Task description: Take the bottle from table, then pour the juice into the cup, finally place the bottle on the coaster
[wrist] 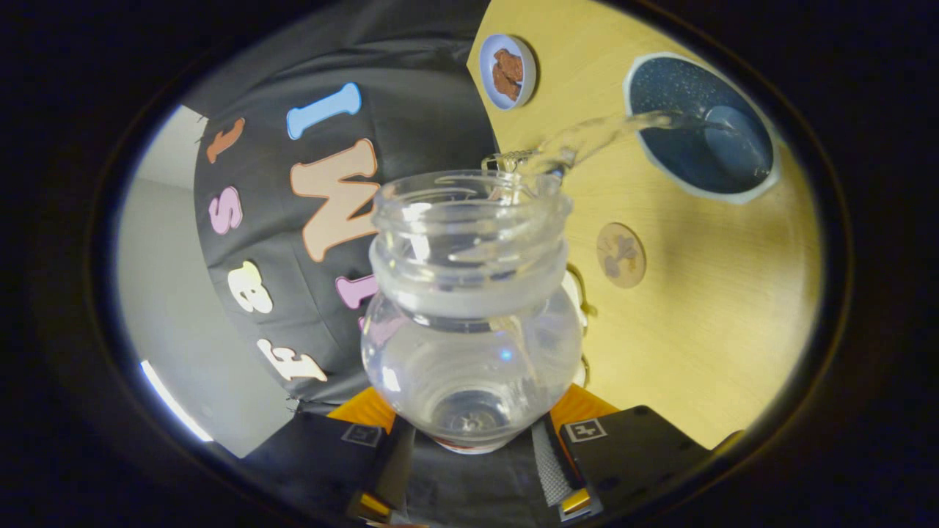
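Gripper view: the booth's wall hung at the left while the gripper [469, 440] held a clear glass bottle [469, 308] tipped toward the wooden table [719, 315], its two fingers clamped against the bottle's rounded base from either side. The open mouth pointed away from the fingers, and a thin clear stream [594, 136] ran from the lip, arcing rightward into a dark blue cup [700, 125] that stood on the table beyond the bottle. Past the bottle's mouth, near the table's far edge, sat a small pale dish [508, 71] holding something brown. Between bottle and cup, nearer the fingers, lay a round wooden coaster [620, 254], bare and well apart from the cup. The pour appeared to be mid-way, the second step of the task, with some liquid left in the bottle. The next move would likely call for righting the bottle to stop the flow, then carrying it back to set it upright on the coaster.
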Demonstrator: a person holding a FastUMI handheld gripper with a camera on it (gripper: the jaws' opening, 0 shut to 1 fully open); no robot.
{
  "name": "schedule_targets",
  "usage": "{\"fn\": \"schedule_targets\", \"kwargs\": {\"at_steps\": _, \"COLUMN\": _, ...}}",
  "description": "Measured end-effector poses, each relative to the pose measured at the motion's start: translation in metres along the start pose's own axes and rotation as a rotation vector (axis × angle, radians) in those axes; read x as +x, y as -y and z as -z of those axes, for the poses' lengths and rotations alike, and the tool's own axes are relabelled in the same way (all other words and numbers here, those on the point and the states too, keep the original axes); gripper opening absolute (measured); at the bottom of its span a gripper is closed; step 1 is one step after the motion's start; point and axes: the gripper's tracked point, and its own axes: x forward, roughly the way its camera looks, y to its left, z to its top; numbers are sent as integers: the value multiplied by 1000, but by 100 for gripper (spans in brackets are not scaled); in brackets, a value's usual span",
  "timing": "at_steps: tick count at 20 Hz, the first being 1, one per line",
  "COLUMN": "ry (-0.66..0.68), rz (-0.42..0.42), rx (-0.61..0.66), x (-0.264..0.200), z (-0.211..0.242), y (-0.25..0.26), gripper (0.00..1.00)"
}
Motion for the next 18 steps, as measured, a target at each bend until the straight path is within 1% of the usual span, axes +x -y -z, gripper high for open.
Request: {"fn": "schedule_targets", "kwargs": {"at_steps": 18, "ry": 21, "rz": -57, "rx": 71, "x": -3, "z": -8, "y": -25, "gripper": 74}}
